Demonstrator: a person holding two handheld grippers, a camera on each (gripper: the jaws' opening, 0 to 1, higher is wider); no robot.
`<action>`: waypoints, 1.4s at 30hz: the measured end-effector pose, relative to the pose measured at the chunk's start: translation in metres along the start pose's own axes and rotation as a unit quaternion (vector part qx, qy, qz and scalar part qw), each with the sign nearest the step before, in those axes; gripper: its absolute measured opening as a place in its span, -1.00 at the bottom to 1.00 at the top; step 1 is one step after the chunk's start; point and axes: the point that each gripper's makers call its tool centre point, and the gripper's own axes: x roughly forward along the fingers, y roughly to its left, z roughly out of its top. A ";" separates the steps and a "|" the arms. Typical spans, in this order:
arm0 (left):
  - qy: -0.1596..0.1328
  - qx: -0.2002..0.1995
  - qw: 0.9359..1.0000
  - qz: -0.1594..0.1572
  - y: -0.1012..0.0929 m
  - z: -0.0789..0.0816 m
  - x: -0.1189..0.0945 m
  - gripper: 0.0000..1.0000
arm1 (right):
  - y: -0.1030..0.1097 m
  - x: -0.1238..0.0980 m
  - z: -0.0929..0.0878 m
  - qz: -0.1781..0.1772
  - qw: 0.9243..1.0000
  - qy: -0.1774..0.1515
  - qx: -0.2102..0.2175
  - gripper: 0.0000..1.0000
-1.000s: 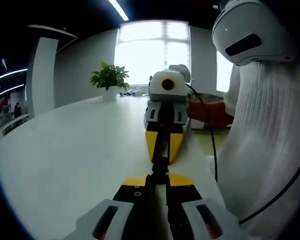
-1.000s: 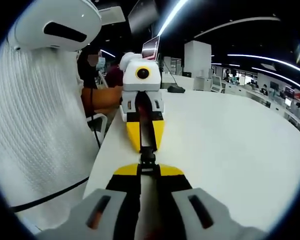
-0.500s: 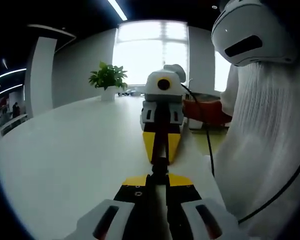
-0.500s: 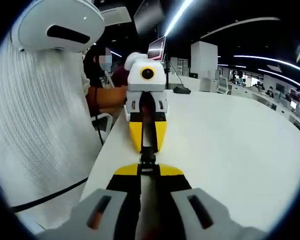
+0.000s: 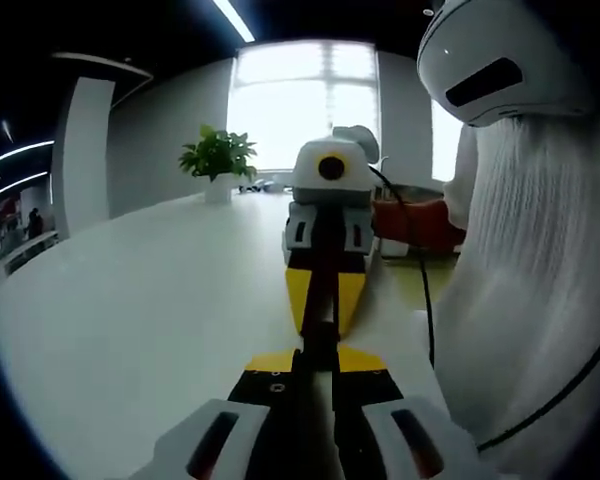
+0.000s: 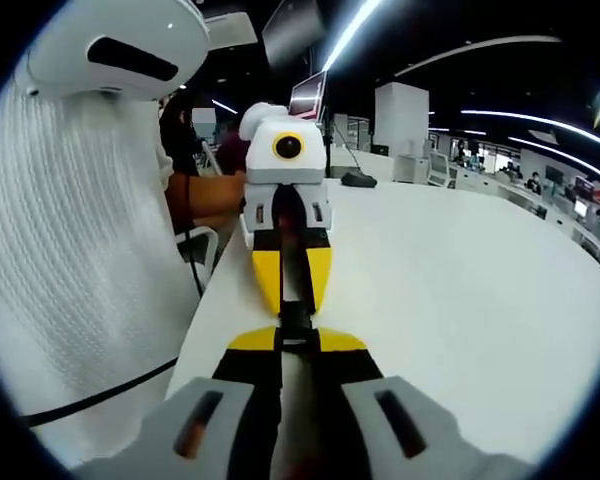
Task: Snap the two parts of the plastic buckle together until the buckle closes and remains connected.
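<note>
Above the white table [image 5: 130,320], the black buckle [image 5: 320,335] is being clamped from opposite ends by the left gripper [image 5: 315,365] and the right gripper [image 6: 298,345]. Both grippers are being held tip to tip, the buckle between them.

The plastic buckle [image 5: 320,335] is a thin dark sliver at lower centre of the left gripper view, mostly buried between the left tongs [image 5: 318,362] and the facing right tongs [image 5: 322,318]. Whether its two parts are latched cannot be told. In the right gripper view the buckle [image 6: 296,318] is again a dark scrap, perhaps one piece, its seam hidden where the right tongs [image 6: 298,342] meet the left tongs [image 6: 292,298]. The person's white knit sleeve [image 6: 70,280] is cut off at the left edge. Figures at far right are too small to make out.
</note>
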 end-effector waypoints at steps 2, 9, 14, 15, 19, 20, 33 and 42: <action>-0.004 0.000 1.000 -0.001 0.000 0.001 0.000 -0.83 | -0.002 0.002 0.000 0.001 1.000 -0.005 -0.001 -0.80; -0.004 0.002 1.000 -0.001 -0.001 0.003 -0.001 -0.82 | -0.005 0.003 0.000 0.003 1.000 -0.005 -0.003 -0.79; -0.004 0.001 1.000 0.000 -0.001 0.002 -0.002 -0.81 | -0.006 0.004 0.001 0.006 1.000 -0.006 -0.003 -0.79; -0.004 0.002 1.000 0.000 -0.001 0.002 -0.002 -0.81 | -0.005 0.004 0.002 0.006 1.000 -0.006 -0.002 -0.79; -0.003 0.007 1.000 0.000 -0.001 0.000 -0.003 -0.80 | -0.004 0.004 0.003 0.005 1.000 -0.009 -0.004 -0.78; -0.003 0.006 1.000 0.000 -0.001 0.000 -0.003 -0.80 | -0.005 0.005 0.003 0.006 1.000 -0.009 -0.003 -0.78; -0.003 0.005 1.000 0.000 0.000 -0.003 -0.003 -0.77 | -0.003 0.004 0.006 0.002 1.000 -0.010 -0.009 -0.78; -0.004 0.011 1.000 0.016 0.005 -0.003 -0.003 -0.74 | -0.007 0.001 0.006 -0.002 1.000 -0.012 -0.010 -0.77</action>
